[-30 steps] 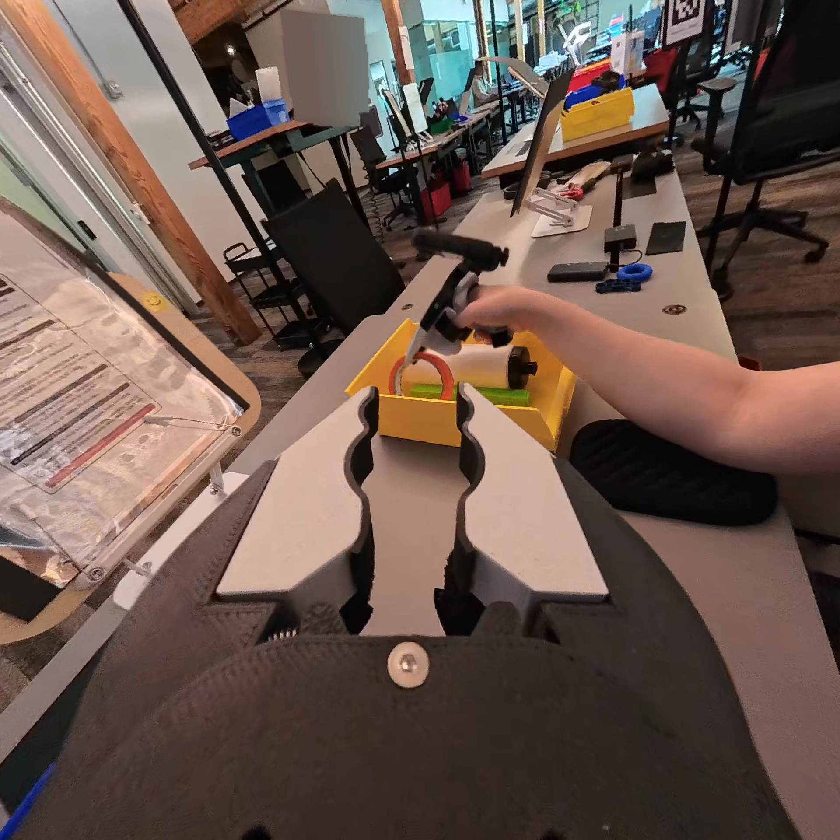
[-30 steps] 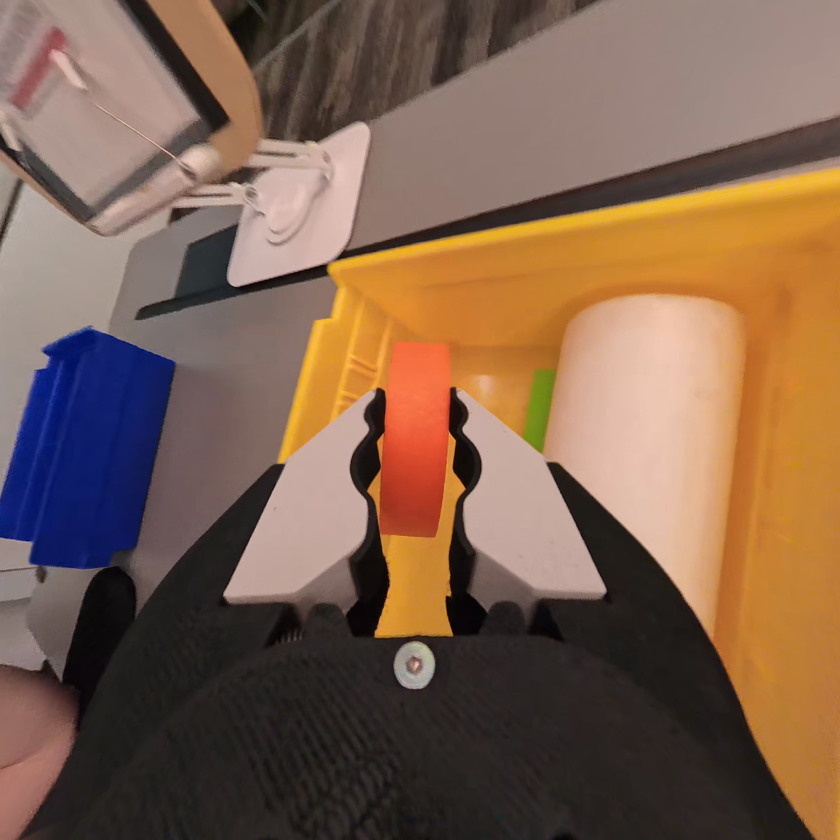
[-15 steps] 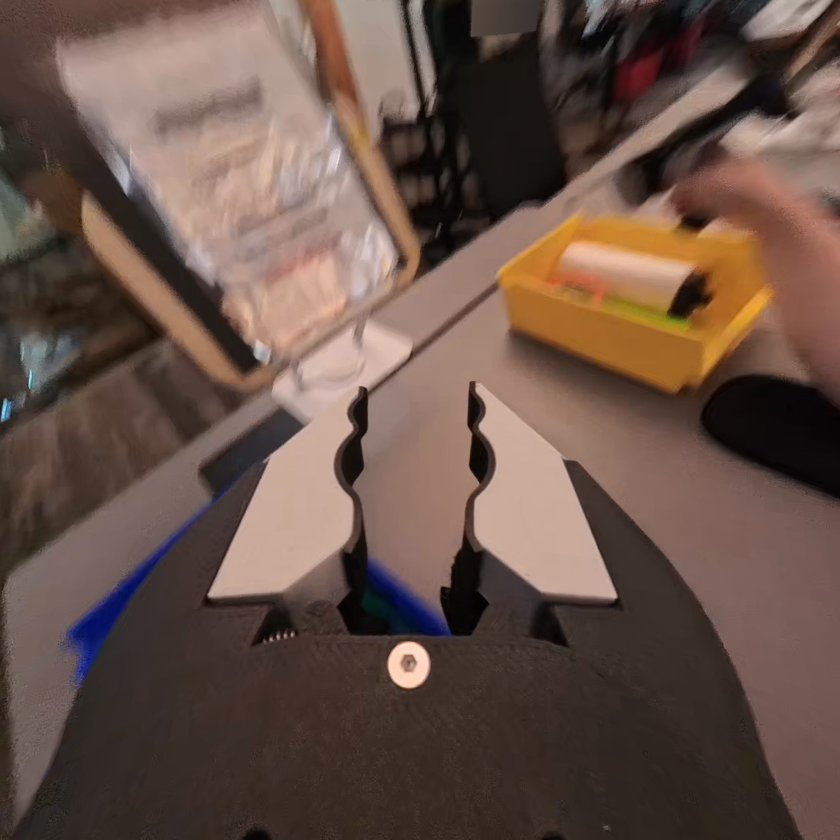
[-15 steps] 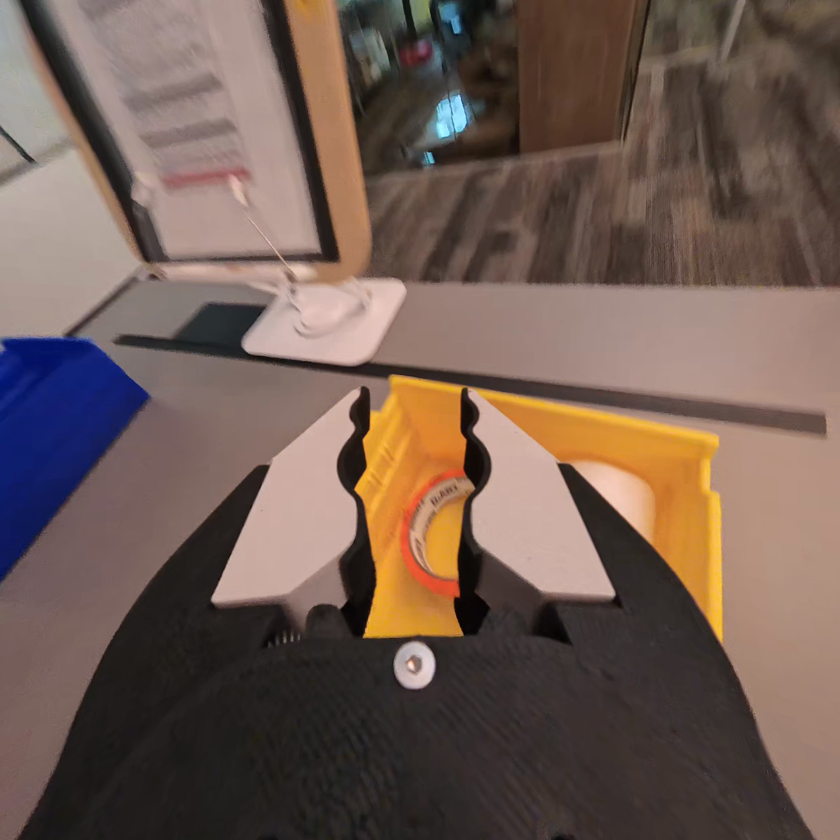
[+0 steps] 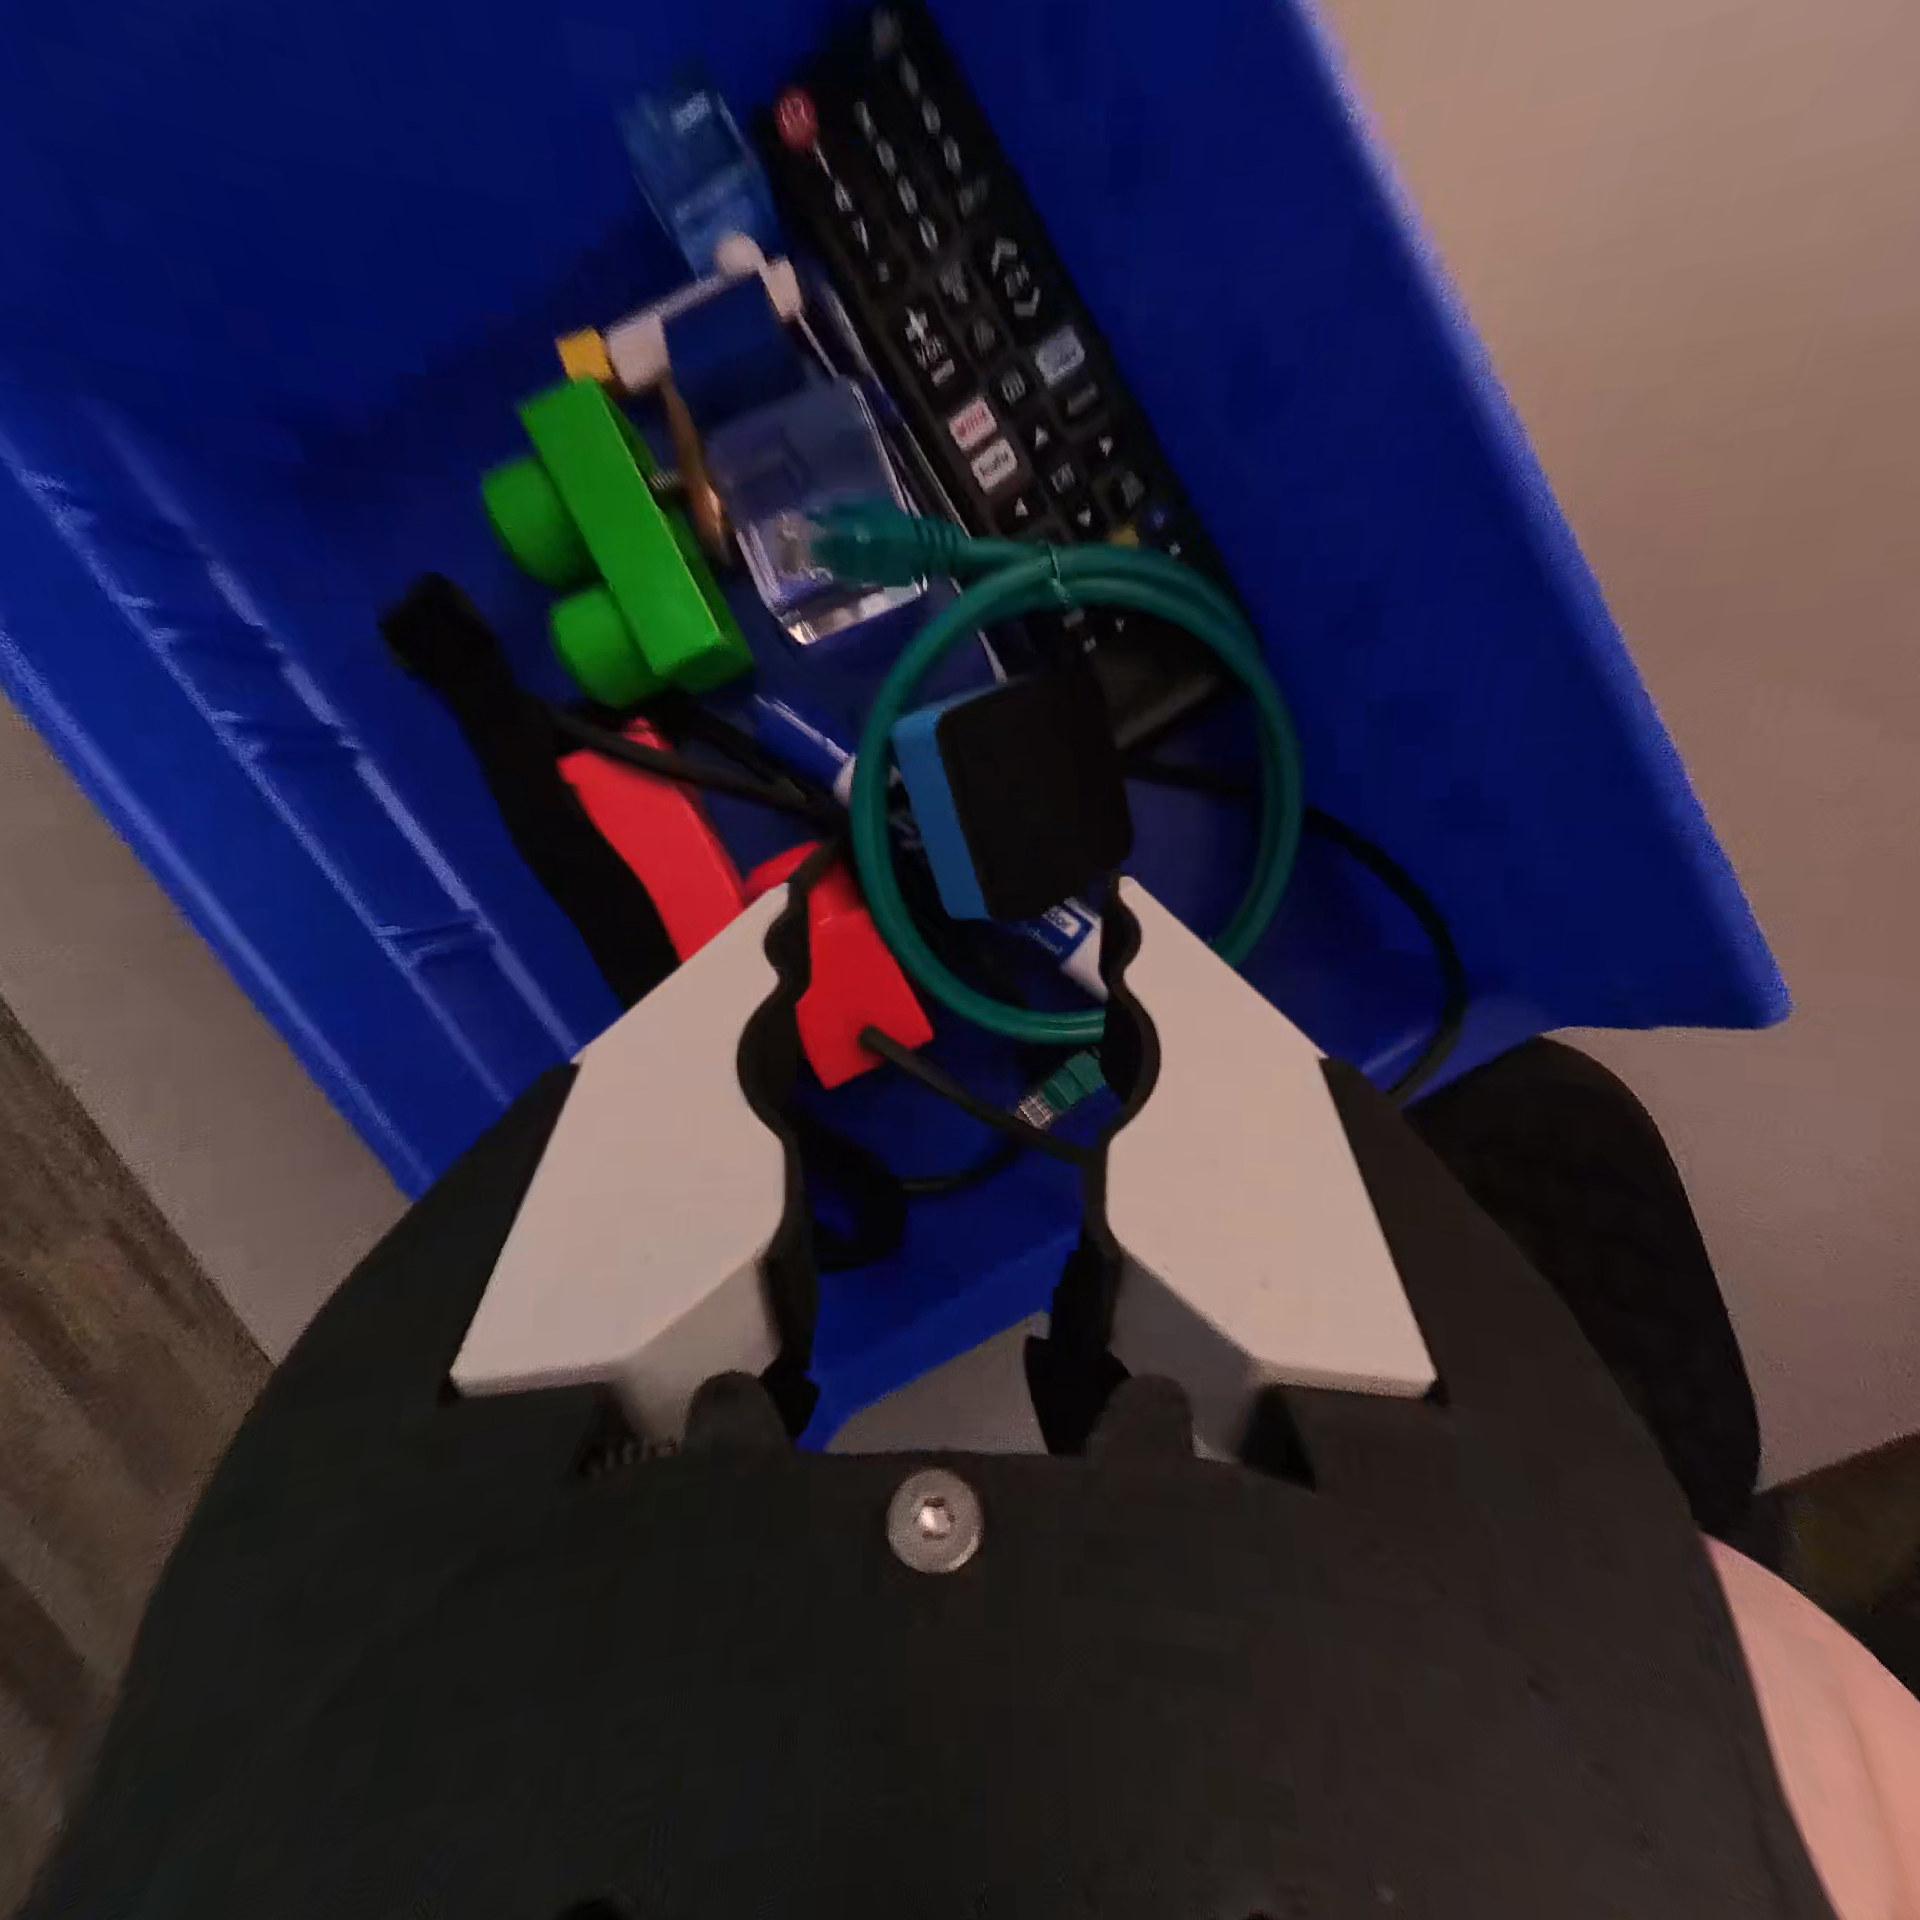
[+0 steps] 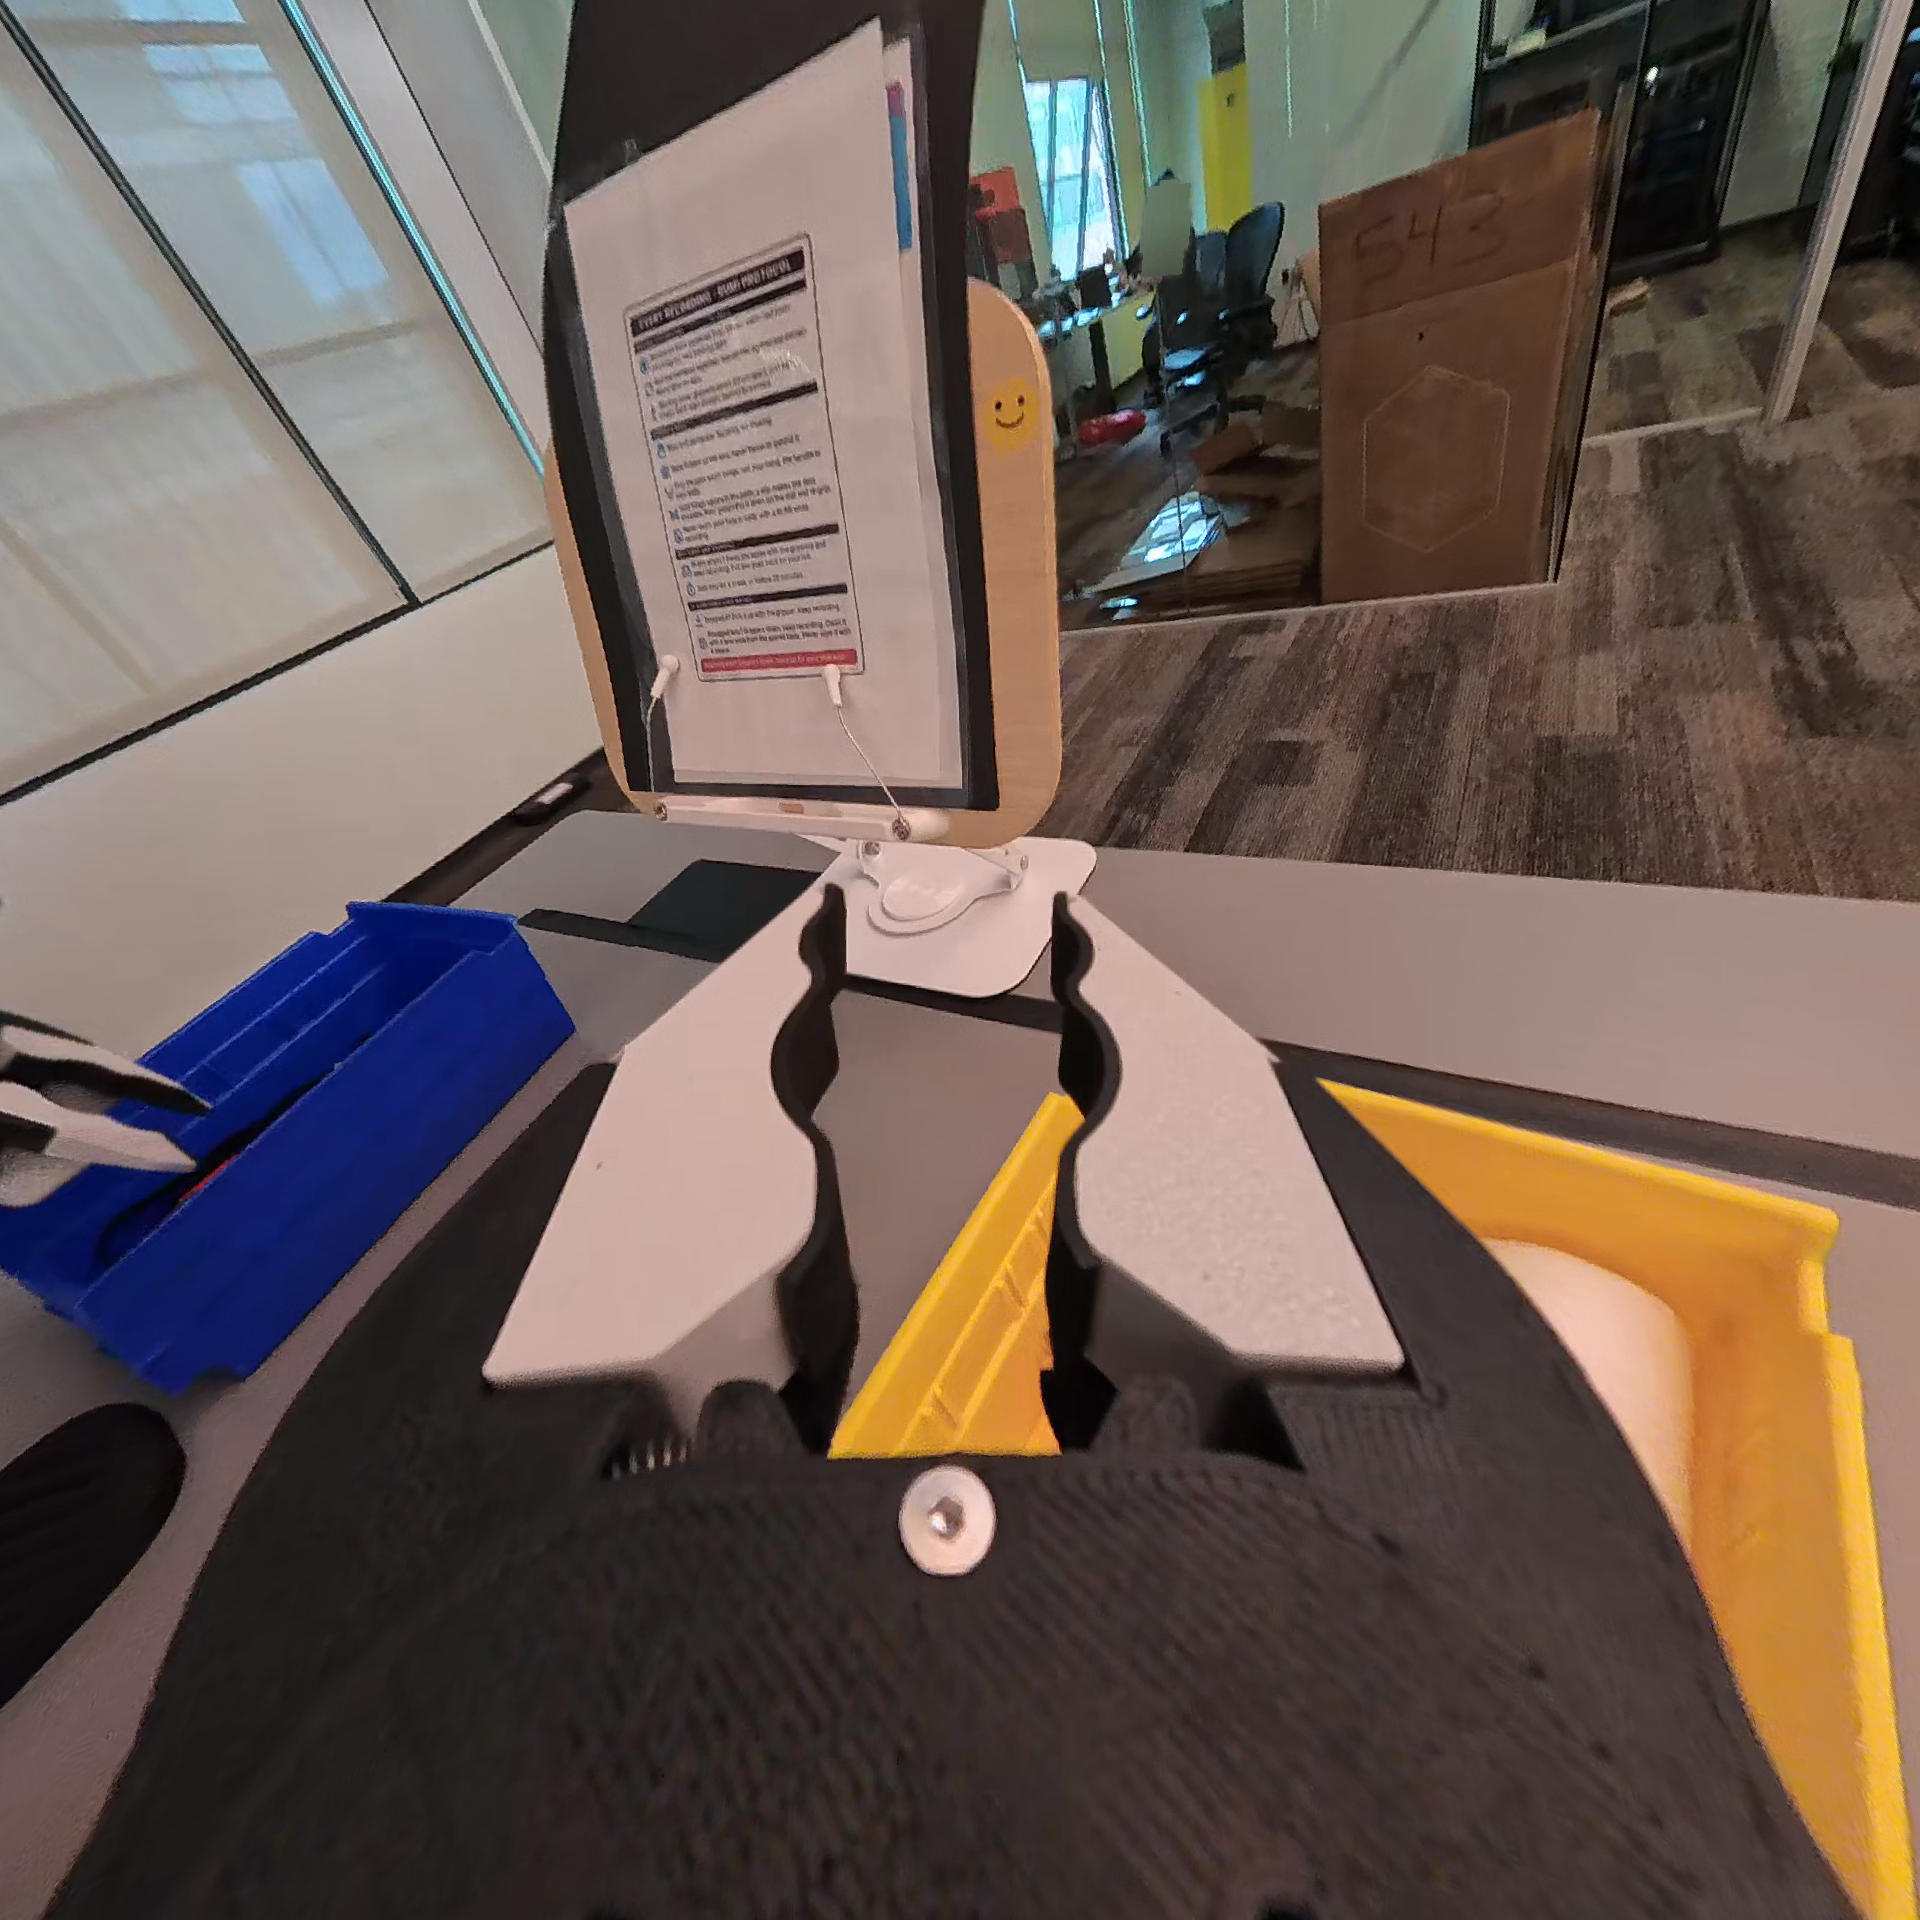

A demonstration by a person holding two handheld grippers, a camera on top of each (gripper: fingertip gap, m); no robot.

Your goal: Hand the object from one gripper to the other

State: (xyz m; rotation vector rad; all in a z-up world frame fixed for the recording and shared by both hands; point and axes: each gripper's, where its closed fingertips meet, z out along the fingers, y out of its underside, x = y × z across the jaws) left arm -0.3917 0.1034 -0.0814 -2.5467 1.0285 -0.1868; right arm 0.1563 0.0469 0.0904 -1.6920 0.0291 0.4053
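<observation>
Left gripper (image 5: 951,935) is hanging over the blue bin (image 5: 1455,623), jaws spread with nothing between them. Just ahead of its tips sit a blue-and-black block (image 5: 1013,800) inside a coiled green cable (image 5: 1081,790), and a red piece (image 5: 857,987) by the left finger. My guess is one of those is the object to hand over, can't tell which.

Right gripper (image 6: 940,997) is also spread and empty, above the near corner of the yellow bin (image 6: 1558,1174), with a white roll (image 6: 1600,1351) off to its right.

Tip for this pick: the bin's cluttered, so I'd come straight down on one item, avoid snagging the cable loop, and pinch it so a free end sticks out for the right gripper.
</observation>
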